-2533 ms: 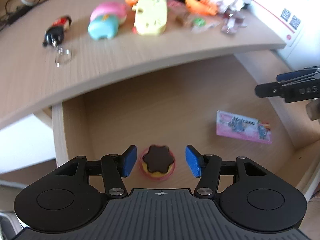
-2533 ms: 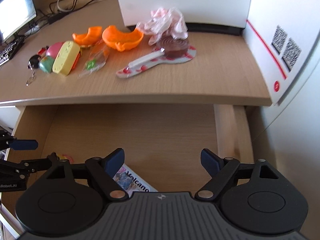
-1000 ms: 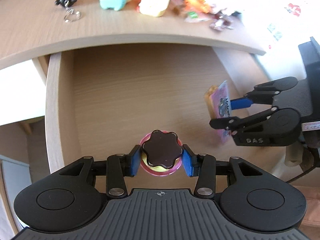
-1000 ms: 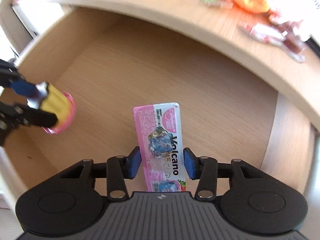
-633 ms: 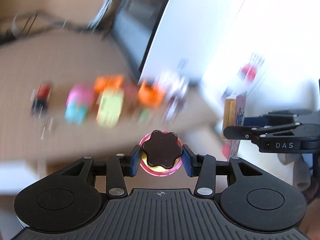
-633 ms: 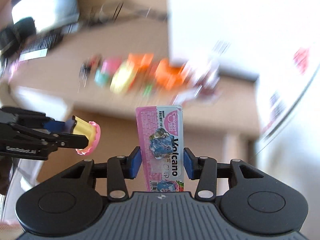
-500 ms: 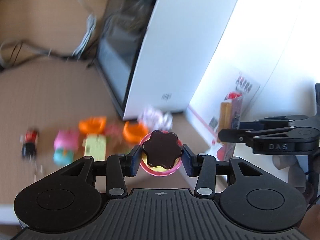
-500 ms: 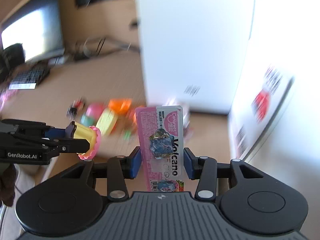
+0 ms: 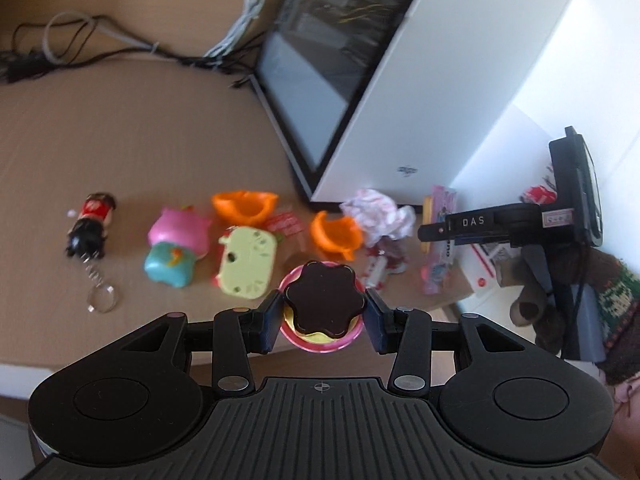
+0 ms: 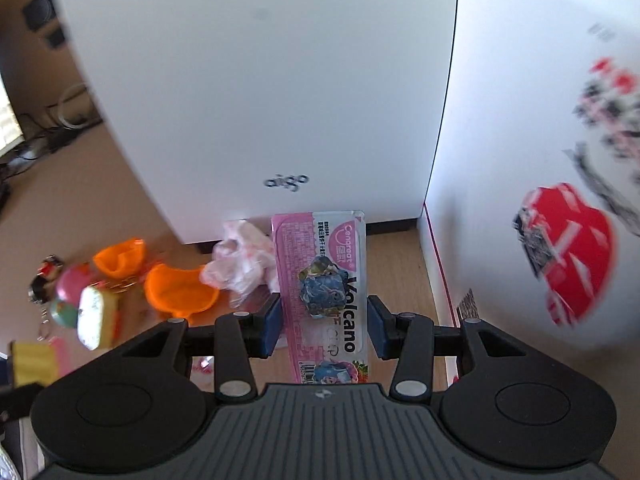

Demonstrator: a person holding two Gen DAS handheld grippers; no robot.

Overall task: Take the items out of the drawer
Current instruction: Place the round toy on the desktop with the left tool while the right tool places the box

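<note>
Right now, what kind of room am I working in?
Probably a home office or study: a wooden desk holding a white computer case with a glass side, cables trailing behind, and small toys spread out.

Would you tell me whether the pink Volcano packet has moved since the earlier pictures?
Yes. The pink Volcano packet, clamped in the right gripper, has come up out of the drawer and now hangs over the desktop.
</note>
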